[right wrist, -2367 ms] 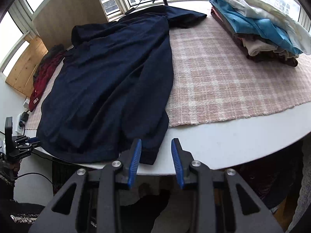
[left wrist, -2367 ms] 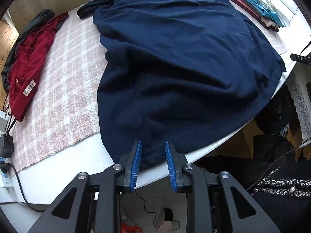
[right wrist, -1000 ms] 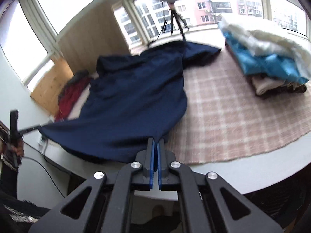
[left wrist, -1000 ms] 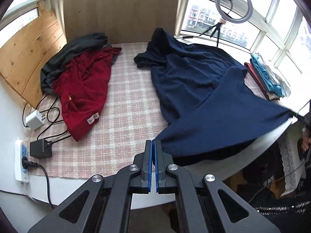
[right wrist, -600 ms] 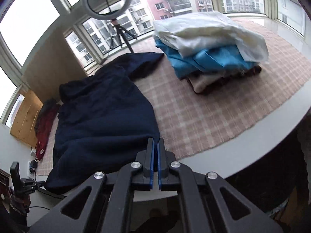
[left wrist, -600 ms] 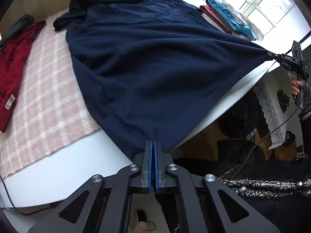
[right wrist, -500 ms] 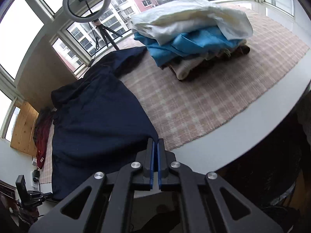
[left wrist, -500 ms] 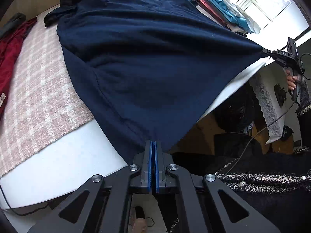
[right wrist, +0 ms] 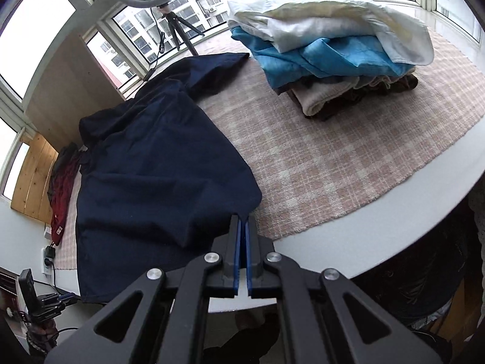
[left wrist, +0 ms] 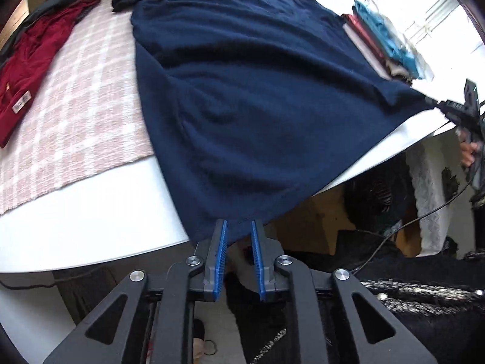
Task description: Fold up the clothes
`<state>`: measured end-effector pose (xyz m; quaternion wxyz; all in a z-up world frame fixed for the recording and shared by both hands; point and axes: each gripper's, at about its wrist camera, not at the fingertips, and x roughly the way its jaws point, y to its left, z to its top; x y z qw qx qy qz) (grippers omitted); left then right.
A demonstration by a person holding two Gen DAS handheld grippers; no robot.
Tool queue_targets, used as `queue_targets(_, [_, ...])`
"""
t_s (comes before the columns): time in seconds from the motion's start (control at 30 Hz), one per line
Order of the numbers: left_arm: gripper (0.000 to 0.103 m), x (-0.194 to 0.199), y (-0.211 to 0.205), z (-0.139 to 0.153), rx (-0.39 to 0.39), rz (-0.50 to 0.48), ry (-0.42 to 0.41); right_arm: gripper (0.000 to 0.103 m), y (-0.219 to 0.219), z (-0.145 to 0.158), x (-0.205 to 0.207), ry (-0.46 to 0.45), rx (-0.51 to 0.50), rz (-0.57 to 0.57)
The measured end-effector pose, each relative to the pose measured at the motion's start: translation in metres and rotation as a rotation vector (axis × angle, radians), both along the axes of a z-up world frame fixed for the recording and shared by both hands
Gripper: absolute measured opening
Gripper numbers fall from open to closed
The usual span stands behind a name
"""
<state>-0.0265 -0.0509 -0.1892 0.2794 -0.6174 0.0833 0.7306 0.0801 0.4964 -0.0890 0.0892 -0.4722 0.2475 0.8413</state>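
Observation:
A navy garment (left wrist: 257,91) lies spread over the pink plaid cloth (left wrist: 85,115), its hem hanging past the white table's (left wrist: 91,212) front edge. My left gripper (left wrist: 238,231) is open, its blue pads on either side of that hem just below the edge. In the right wrist view the same navy garment (right wrist: 151,182) spreads away to the left. My right gripper (right wrist: 242,217) is shut on the garment's near corner. The right gripper (left wrist: 436,106) also shows at the far right of the left wrist view, with the corner drawn toward it.
A red garment (left wrist: 30,57) and a dark grey one (left wrist: 51,0) lie at the table's left end. A stack of folded clothes (right wrist: 333,45) sits at the right. A ring light on a tripod (right wrist: 169,15) stands by the windows. Cables and a power strip (right wrist: 48,254) hang at the left.
My left gripper has opened and let go of the hem. The navy garment, stretched taut in the air before, has settled onto the table. My right gripper stays shut on its corner.

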Motion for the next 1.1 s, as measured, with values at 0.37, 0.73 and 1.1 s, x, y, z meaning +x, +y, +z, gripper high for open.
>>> queue_targets(0.37, [0.0,-0.002,-0.002,-0.007,-0.063,0.006,0.066,0.003,-0.012,-0.003,-0.009,-0.015,-0.008,0.051])
queue_targets(0.73, [0.0,-0.021,-0.081,0.06,0.02,0.173,0.175,0.003,-0.025,0.011,-0.007,0.01,-0.027,0.067])
queue_targets(1.1, [0.013,-0.026,-0.069,0.034,0.089,0.226,0.033,0.003,-0.069,-0.016,-0.014,-0.065,0.014,0.147])
